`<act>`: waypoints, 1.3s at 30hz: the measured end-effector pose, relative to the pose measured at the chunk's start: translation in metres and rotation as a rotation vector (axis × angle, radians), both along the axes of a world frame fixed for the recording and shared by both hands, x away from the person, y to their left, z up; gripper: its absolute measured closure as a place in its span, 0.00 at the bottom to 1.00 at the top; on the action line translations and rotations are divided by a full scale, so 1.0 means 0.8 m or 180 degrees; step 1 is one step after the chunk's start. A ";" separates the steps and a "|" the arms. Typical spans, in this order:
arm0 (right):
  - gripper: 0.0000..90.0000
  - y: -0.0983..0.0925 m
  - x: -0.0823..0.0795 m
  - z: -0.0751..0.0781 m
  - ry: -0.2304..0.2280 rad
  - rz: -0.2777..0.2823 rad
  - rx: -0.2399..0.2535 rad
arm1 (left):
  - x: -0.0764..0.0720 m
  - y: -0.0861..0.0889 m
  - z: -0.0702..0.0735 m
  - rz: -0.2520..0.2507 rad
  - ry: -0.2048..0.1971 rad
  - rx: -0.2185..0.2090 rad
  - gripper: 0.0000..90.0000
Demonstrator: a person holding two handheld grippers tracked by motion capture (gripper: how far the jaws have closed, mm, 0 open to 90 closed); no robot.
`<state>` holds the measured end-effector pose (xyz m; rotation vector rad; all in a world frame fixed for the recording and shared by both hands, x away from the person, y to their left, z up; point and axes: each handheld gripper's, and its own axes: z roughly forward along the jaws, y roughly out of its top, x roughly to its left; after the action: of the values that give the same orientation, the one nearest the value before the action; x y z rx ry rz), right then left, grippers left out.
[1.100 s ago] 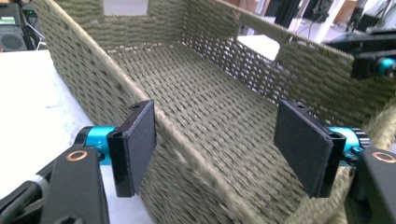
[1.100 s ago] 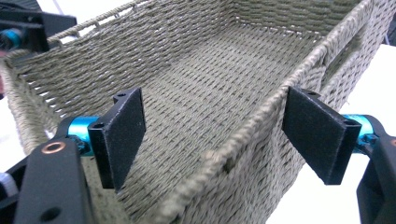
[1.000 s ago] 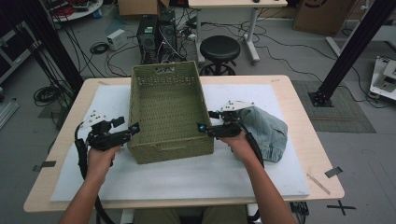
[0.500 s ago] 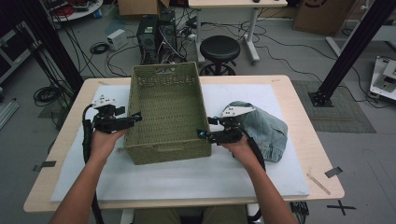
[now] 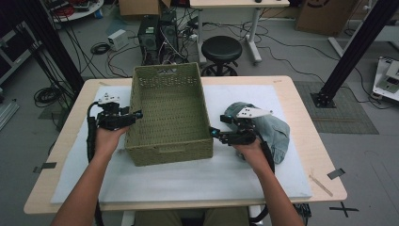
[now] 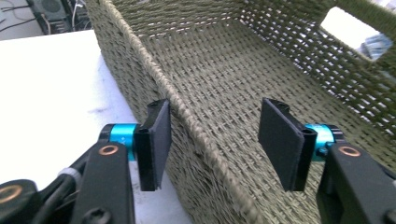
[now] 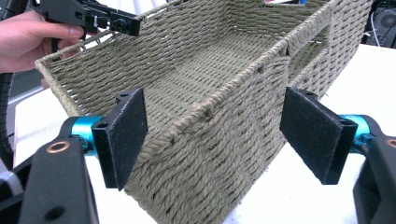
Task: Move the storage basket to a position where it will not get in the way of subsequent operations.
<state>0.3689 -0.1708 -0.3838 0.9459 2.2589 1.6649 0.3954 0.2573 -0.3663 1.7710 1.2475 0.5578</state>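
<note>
I have the woven basket (image 5: 168,113) on the worktop (image 5: 244,174), its long rims between both sets of jaws, left gripper (image 6: 212,140) closing, right gripper (image 7: 215,135) wide, neither pressing yet, ready to lift it evenly.

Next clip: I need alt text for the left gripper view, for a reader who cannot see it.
The left gripper straddles the near side wall of a woven green basket, one black jaw outside over the white table cover, the other inside; its jaws have just been closing and do not yet press the wall. The basket holds nothing; a handle slot shows at top right.
</note>
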 end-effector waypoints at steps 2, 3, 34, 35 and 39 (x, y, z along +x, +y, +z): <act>0.27 -0.001 -0.001 0.001 -0.0012 0.0004 -0.0007 | 0.003 0.001 0.002 0.0030 0.0023 0.0014 0.54; 0.27 -0.001 -0.001 0.001 -0.0017 0.0017 -0.0007 | 0.004 0.001 0.002 0.0040 0.0037 0.0025 0.56; 0.28 -0.013 -0.007 0.001 -0.0037 -0.0032 0.0034 | 0.012 -0.005 0.012 0.0698 0.0287 0.0071 0.86; 0.28 -0.013 -0.008 0.001 -0.0028 -0.0034 0.0036 | 0.012 -0.003 0.012 0.0686 0.0287 0.0057 0.86; 0.28 -0.013 -0.007 0.002 -0.0028 -0.0041 0.0030 | 0.011 0.007 0.012 0.0667 0.0282 0.0060 0.87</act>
<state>0.3629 -0.1816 -0.3823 0.9514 2.2367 1.6726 0.4044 0.2629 -0.3567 1.7068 1.5053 0.6166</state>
